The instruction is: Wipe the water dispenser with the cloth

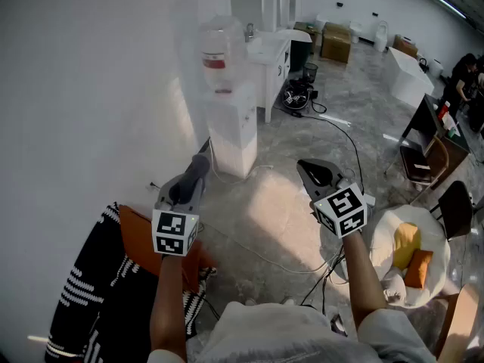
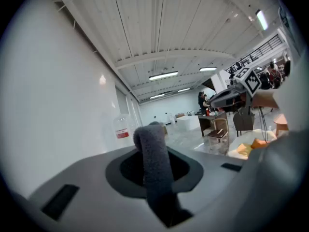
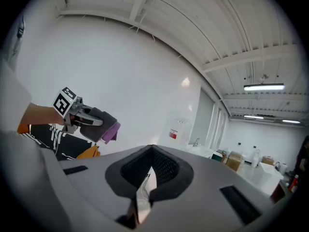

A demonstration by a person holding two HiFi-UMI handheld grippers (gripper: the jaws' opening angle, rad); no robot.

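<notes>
The white water dispenser point(image 1: 231, 123) stands against the wall ahead, with a clear bottle point(image 1: 215, 51) with a red label on top. My left gripper point(image 1: 198, 166) is shut on a grey cloth point(image 2: 153, 158), which sticks up between its jaws and points toward the dispenser, still well short of it. In the right gripper view the cloth point(image 3: 99, 122) shows a purple side. My right gripper point(image 1: 306, 169) hovers at the right, jaws shut, with only a thin pale sliver at the seam point(image 3: 145, 192). The bottle point(image 2: 121, 128) shows far off in the left gripper view, and the same bottle point(image 3: 175, 130) in the right gripper view.
An orange chair point(image 1: 140, 237) draped with a black-and-white striped garment point(image 1: 87, 301) stands at my left. A round white table point(image 1: 439, 267) with yellow and orange cloths is at the right. Cables point(image 1: 340, 131) trail over the floor. A white counter point(image 1: 272, 51) and boxes stand behind.
</notes>
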